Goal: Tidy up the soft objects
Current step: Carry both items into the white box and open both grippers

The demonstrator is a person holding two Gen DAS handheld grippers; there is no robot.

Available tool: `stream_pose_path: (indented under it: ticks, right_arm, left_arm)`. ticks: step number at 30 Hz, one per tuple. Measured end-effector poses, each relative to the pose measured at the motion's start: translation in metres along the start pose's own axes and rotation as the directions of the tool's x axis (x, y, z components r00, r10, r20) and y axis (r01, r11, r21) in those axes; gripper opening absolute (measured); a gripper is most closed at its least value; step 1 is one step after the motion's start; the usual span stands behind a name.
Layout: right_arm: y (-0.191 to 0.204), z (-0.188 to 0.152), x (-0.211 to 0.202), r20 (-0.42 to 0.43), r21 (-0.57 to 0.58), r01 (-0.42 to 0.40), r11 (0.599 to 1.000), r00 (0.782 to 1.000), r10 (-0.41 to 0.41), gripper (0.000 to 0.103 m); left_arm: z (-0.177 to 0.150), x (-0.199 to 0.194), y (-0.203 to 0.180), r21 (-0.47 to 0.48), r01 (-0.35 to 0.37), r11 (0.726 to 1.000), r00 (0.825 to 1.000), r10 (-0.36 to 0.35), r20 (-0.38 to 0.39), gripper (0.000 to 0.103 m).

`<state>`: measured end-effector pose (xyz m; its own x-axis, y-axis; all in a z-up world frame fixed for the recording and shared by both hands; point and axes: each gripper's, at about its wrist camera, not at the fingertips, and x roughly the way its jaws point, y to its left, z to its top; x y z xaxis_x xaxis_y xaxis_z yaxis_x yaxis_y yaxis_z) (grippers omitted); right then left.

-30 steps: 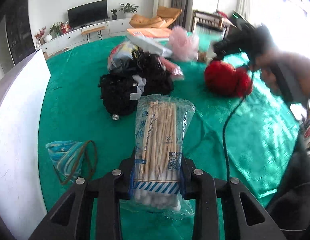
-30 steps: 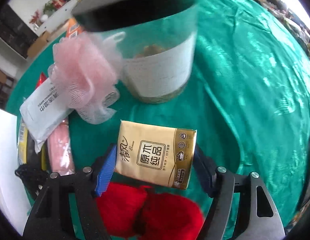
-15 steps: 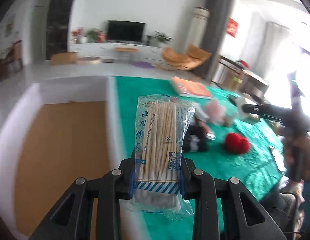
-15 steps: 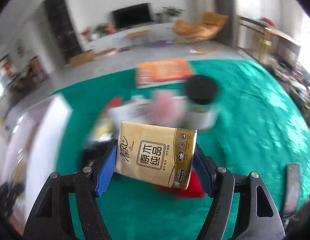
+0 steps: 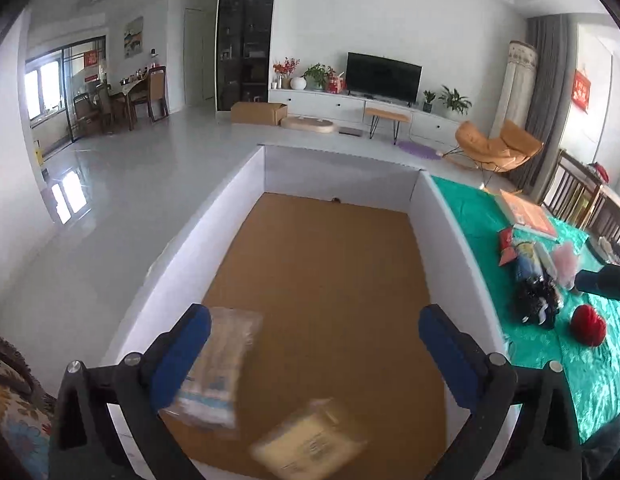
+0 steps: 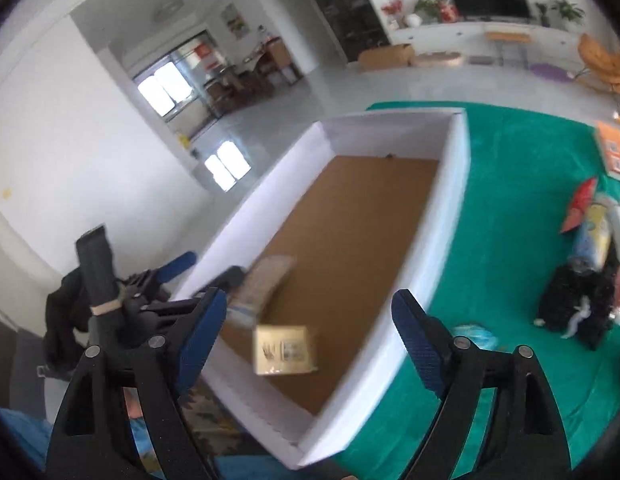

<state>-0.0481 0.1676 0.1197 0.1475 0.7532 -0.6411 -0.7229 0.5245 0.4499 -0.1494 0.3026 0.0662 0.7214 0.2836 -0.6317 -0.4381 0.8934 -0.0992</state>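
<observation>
Fingers of both grippers spreading, nothing pinched, over the box (image 5: 437,216).
Left gripper (image 5: 313,344): swab pack (image 5: 218,368) blurred beside its left finger. Right gripper (image 6: 306,340): tissue pack (image 6: 285,350) blurred between fingers, lower centre.

The box (image 5: 437,216) has white walls and a plain brown cardboard floor. The swab pack (image 5: 214,372) is clear plastic over pale tan sticks, with a blue-and-white band at its low end, blurred. The tissue pack (image 6: 285,350) is gold with a dark printed panel. Both the left gripper (image 5: 313,336) and the right gripper (image 6: 306,330) are black with blue pads. The cloth (image 6: 509,216) on the table is bright green and shiny. On it lie a red yarn ball (image 5: 588,325), a black mesh heap (image 6: 577,304), a pink puff (image 5: 565,256) and an orange book (image 5: 527,214).
</observation>
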Motion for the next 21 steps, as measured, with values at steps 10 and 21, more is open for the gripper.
stream_pose_path:
  ticks: [10, 21]
  right_arm:
    - [-0.198, -0.085, -0.102, 0.064, 0.326, 0.453, 0.829, 0.865, -0.498, 0.087]
    - [-0.269, -0.165, -0.117, -0.058, 0.447, 0.677, 0.585, 0.674, -0.736, 0.087]
  left_arm:
    - [-0.023, 0.001, -0.142, 0.195, 0.371, 0.908, 0.928, -0.356, -0.106, 0.103]
    - [-0.102, 0.097, -0.292, 0.340, 0.385, 0.858, 0.905, -0.277, -0.324, 0.103]
